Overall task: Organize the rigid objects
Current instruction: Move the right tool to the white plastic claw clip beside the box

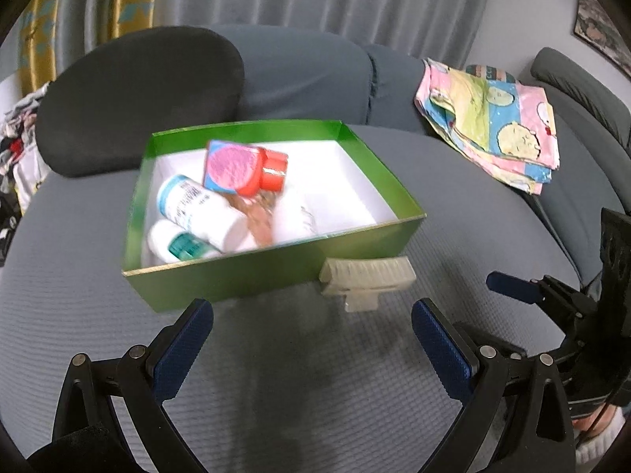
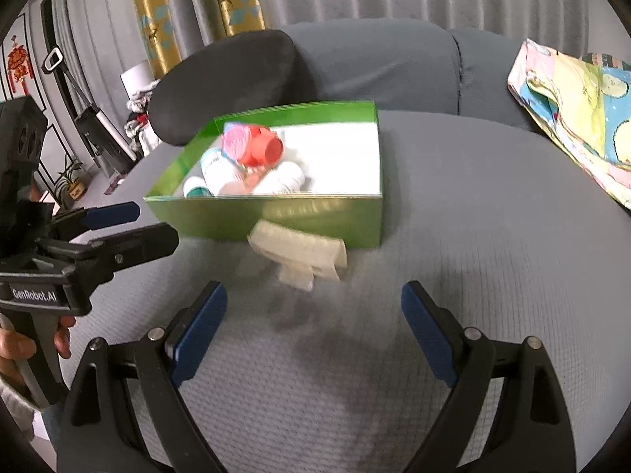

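A green box [image 1: 272,272] with a white inside stands on the grey sofa seat. It holds white bottles [image 1: 197,205] and a red and pink item [image 1: 244,169]. A whitish brush [image 1: 366,276] lies on the seat outside the box, against its near wall. My left gripper [image 1: 311,315] is open and empty, just short of the box and the brush. In the right wrist view the brush [image 2: 299,252] lies a little ahead of my open, empty right gripper [image 2: 315,295], in front of the box [image 2: 276,220]. The left gripper [image 2: 154,222] shows at the left there.
A folded colourful cloth [image 1: 493,126] lies on the sofa at the right. A dark cushion [image 1: 138,94] leans behind the box. Clothes [image 1: 19,149] are piled at the far left. A hand [image 2: 15,347] holds the left gripper's handle.
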A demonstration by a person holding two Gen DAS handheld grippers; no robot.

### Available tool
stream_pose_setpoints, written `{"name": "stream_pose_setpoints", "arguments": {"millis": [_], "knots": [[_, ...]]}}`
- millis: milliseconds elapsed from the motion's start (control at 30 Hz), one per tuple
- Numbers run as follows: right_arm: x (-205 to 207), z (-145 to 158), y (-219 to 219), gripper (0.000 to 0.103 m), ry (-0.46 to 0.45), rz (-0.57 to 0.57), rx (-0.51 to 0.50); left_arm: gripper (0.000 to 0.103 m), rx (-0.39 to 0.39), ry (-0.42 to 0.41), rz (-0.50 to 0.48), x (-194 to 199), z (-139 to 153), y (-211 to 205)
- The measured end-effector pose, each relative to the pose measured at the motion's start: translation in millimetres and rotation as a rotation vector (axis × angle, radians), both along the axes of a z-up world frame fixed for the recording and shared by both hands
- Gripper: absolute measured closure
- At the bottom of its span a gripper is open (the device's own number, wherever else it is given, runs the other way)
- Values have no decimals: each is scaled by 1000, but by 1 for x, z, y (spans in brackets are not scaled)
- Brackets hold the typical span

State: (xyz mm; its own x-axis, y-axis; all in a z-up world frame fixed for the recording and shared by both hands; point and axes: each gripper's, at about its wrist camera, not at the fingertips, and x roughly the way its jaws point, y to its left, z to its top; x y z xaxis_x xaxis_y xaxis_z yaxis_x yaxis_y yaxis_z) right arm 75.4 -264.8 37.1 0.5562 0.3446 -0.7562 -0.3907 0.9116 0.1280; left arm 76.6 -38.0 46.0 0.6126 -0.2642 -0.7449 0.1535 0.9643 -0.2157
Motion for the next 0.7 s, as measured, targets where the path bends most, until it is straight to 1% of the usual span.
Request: {"name": "stream_pose_setpoints", "arguments": {"millis": [167,367,533,700], "knots": [[2,-19,-6,13,31,-3,-5,2,-27,35,-16,4,-17,-12],[7,-40,-1,13,64,19,1,2,-50,85,-31,14,-38,-20],[16,-53,5,14,84,36,10,2,-57,95,-46,21,-45,-24],[27,-59,10,17,86,45,21,2,-60,100,-57,35,-51,-30]]}}
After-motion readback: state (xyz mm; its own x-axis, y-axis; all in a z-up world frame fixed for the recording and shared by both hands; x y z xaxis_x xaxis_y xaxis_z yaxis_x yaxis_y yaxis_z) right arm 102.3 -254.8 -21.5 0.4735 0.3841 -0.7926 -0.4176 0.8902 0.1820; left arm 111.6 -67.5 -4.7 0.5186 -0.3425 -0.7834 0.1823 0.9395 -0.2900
